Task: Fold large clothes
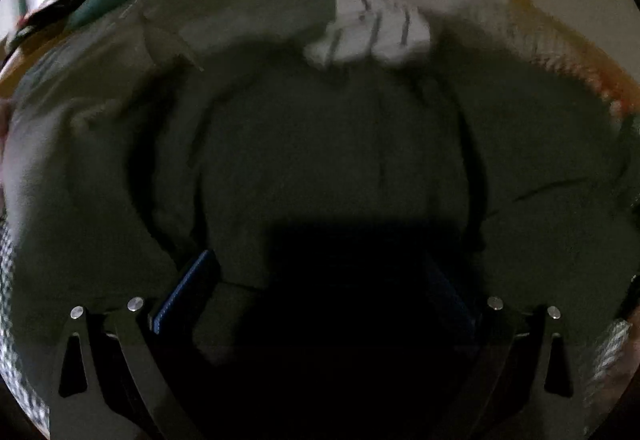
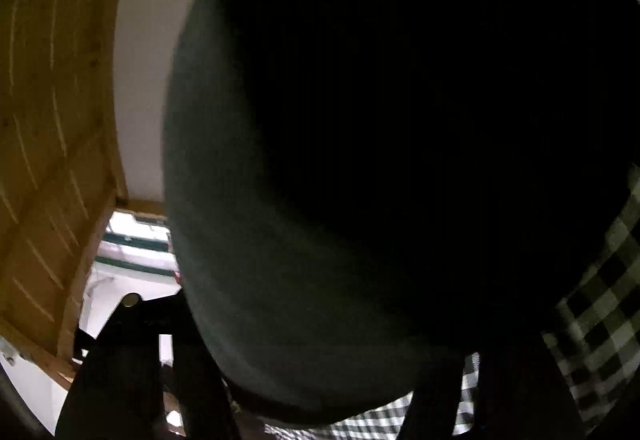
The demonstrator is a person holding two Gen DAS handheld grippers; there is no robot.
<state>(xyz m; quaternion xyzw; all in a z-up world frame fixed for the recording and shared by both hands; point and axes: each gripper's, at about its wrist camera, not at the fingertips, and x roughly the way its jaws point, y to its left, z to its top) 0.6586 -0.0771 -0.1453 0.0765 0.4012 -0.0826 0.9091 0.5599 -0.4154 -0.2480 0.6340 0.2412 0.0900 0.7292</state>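
Your left gripper (image 1: 316,280) is standing wide over the green garment (image 1: 320,143); right gripper (image 2: 320,380) is buried, grip unclear. Risk: you're pinching extra layers blind.

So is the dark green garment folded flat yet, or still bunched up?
Bunched, not folded flat: the dark green garment lies in rumpled creases in the left wrist view. In the right wrist view it bulges close against the lens.

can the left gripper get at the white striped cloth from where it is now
Probably not directly: the left gripper sits open over the bunched olive garment, and the white striped cloth lies beyond that mound.
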